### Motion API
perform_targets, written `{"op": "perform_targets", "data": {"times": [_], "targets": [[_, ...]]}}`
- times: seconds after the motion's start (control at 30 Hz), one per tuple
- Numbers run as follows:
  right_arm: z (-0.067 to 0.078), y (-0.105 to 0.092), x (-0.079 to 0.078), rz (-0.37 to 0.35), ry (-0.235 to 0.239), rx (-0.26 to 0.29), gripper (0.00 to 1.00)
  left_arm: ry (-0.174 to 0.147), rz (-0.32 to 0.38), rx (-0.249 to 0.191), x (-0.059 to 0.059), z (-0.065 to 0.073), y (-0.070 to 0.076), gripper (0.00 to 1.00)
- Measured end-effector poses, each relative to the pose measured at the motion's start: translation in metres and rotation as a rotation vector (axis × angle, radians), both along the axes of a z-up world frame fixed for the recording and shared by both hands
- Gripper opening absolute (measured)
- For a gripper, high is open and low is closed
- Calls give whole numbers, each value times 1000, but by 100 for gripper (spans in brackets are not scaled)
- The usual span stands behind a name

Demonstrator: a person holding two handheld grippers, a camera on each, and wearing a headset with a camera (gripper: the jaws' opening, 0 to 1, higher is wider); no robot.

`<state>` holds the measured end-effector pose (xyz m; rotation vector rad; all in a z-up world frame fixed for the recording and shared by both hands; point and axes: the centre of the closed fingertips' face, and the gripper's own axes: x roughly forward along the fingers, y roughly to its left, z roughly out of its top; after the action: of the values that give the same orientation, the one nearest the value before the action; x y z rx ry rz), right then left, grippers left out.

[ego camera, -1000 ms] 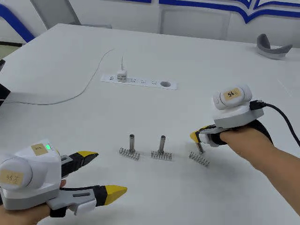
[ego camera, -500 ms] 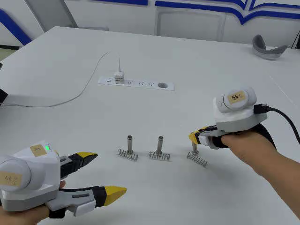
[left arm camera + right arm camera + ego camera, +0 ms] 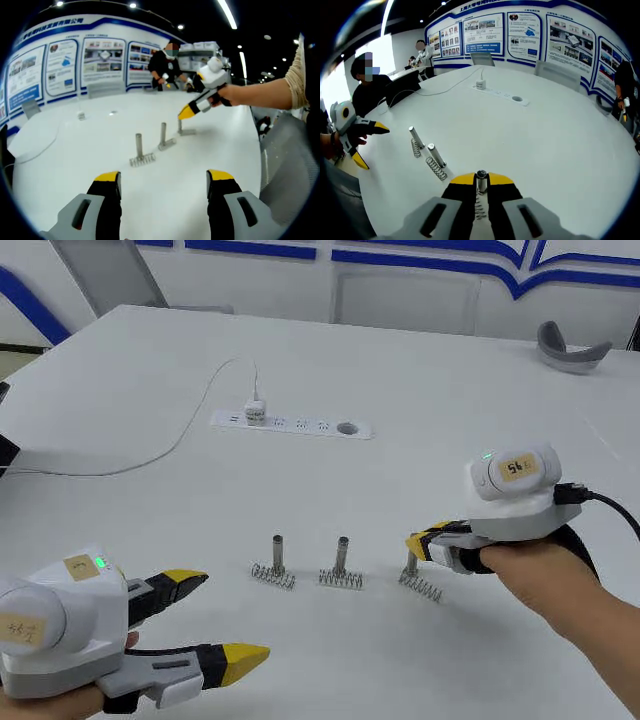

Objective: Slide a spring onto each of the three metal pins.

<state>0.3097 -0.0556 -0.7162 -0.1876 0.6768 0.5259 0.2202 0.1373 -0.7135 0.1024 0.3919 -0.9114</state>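
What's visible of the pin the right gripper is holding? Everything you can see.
The pin is a short grey metal cylinder with a dark, recessed-looking top end. It stands roughly upright on the white table, clamped on both sides between the yellow jaw tips of the right gripper, which hide most of its shaft. A coiled wire spring lies on the table at its foot, not threaded on. Whether the two touch I cannot tell.
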Motion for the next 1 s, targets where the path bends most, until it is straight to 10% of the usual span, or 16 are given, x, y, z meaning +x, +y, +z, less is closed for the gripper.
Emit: {"op": "perform_targets", "data": {"times": [1.0], "targets": [[14, -4, -9, 60, -60, -37, 16, -11, -2, -6, -2, 2, -1, 71]]}}
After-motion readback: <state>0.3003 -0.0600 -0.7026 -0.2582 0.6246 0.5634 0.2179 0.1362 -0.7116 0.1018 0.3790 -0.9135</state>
